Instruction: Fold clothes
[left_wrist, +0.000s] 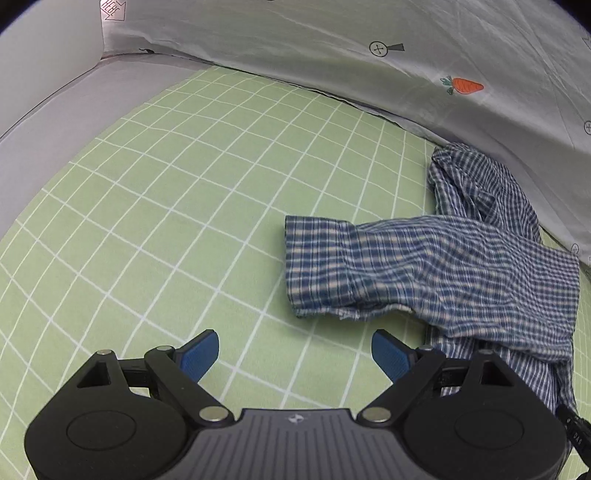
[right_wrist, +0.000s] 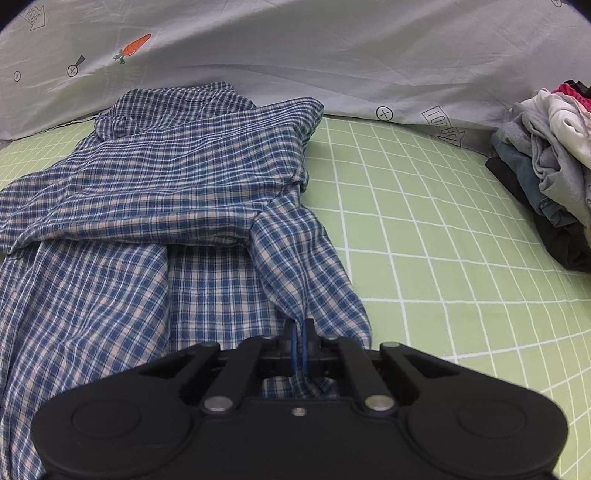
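Shirt (right_wrist: 155, 206) pinched at its right edge, partly folded on the green sheet (right_wrist: 424, 221).

The shirt is spread on the sheet below the grey cloth (right_wrist: 332, 55), with one sleeve (left_wrist: 369, 266) laid across it towards the left. A fold of the shirt's right side is clamped between the closed pads of the right gripper (right_wrist: 298, 345); the left gripper (left_wrist: 295, 354) is held wide open over bare sheet, just short of the sleeve cuff, with nothing between its pads. For a clean fold, the pinched edge is best lifted only slightly and carried straight across (so the layer beneath is not dragged), while the cuff side is pinned or taken up by the left gripper. A clothes pile (right_wrist: 546, 166) is left well apart.
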